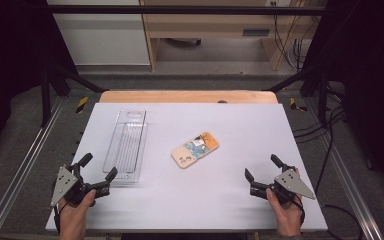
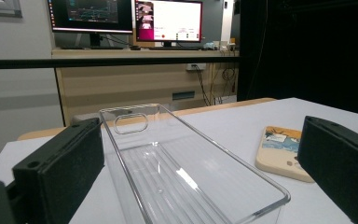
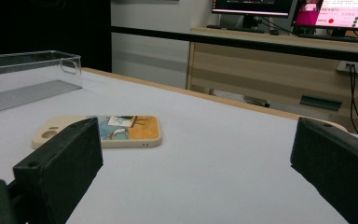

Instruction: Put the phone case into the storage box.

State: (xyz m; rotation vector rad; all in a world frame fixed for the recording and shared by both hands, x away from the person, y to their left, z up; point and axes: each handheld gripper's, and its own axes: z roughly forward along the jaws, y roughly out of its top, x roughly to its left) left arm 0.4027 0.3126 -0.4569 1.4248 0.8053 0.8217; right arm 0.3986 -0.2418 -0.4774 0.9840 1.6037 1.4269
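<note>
Tongs sit low at the near edge of the white table, one pair each side, both spread wide and holding nothing. Taking the clear plastic tray as the landmark: the left tongs hover at its near short end, jaws straddling that end without touching it. The tray lies lengthwise toward the table's far edge, handle cutout at the far end. To the tray's right, apart from it, a phone case lies flat and slanted, cream end nearer, orange end farther. Further right still and nearer the person, the right tongs point toward the case across bare table. Open surface surrounds the case on every side.
</note>
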